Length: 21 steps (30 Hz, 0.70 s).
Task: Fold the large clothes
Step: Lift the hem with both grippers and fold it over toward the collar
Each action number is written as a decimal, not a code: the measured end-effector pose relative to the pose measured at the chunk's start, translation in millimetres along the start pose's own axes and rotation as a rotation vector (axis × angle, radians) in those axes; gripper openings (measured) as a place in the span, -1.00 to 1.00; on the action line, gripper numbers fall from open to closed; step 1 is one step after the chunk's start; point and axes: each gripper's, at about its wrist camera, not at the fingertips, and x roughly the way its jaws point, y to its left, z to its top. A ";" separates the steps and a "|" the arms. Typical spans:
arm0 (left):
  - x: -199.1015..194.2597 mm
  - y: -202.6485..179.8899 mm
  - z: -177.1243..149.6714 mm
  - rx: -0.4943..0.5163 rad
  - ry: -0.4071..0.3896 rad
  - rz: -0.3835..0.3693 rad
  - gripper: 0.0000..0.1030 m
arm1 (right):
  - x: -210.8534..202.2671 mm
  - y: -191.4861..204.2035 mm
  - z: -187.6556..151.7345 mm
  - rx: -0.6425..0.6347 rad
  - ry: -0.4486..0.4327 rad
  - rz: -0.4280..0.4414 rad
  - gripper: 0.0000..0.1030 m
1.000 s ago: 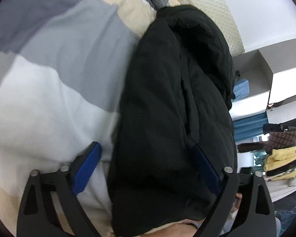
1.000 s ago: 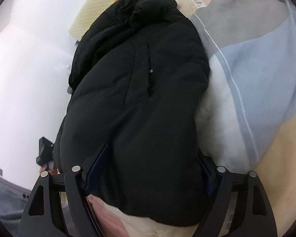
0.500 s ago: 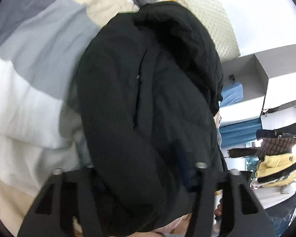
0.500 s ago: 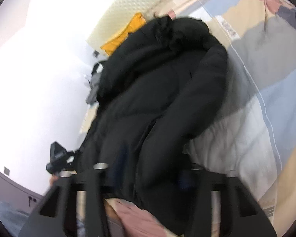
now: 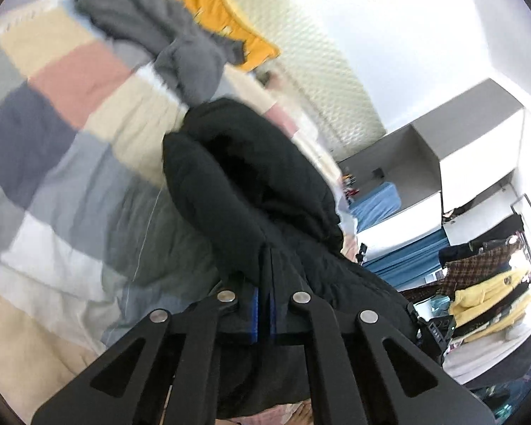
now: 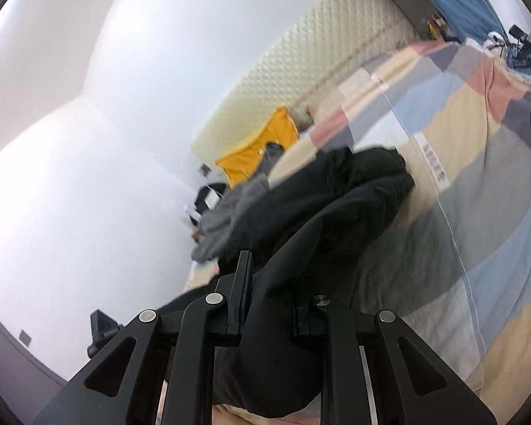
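Observation:
A black padded jacket (image 5: 251,191) hangs lifted at its near end above the patchwork quilt (image 5: 70,141), while its far end still rests on the bed. My left gripper (image 5: 264,294) is shut on the jacket's hem, its blue pads pressed together over a thin fold. In the right wrist view the same jacket (image 6: 336,205) bunches thickly between the fingers of my right gripper (image 6: 270,283). Those jaws are closing on the fabric and the pads press into it. The right finger's pad is hidden by cloth.
A grey garment (image 5: 180,49) and a yellow one (image 5: 226,24) lie near the quilted cream headboard (image 5: 318,63). Grey-white shelving (image 5: 424,163) and a rack of hanging clothes (image 5: 485,294) stand to the right. A white wall (image 6: 106,141) runs along the bed's other side.
Both grippers went from wide open around the jacket's near edge to clamped on it. Both then rose, lifting that end off the quilt, and the views tilted up toward the headboard.

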 end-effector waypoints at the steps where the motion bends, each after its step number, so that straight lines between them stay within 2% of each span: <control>1: -9.4 -7.3 1.3 0.010 -0.011 -0.003 -0.95 | -5.7 6.6 3.5 -0.003 -0.009 0.003 -0.72; 6: -39.8 -29.8 6.9 0.047 -0.021 0.009 -0.95 | -32.6 34.6 21.6 -0.028 -0.022 0.031 -0.72; 8: -46.0 -32.9 6.7 0.054 -0.028 0.019 -0.94 | -39.8 42.8 26.5 -0.032 0.016 0.025 -0.72; 10: -57.1 -38.4 8.3 0.062 -0.022 0.067 -0.94 | -46.9 51.2 29.3 -0.036 0.059 0.010 -0.72; 15: -76.5 -46.7 10.0 0.065 0.001 0.059 -0.94 | -70.3 71.0 31.3 -0.076 0.109 0.003 -0.72; 21: -101.2 -73.1 15.1 0.140 0.012 0.064 -0.94 | -94.5 95.8 35.4 -0.115 0.098 0.023 -0.72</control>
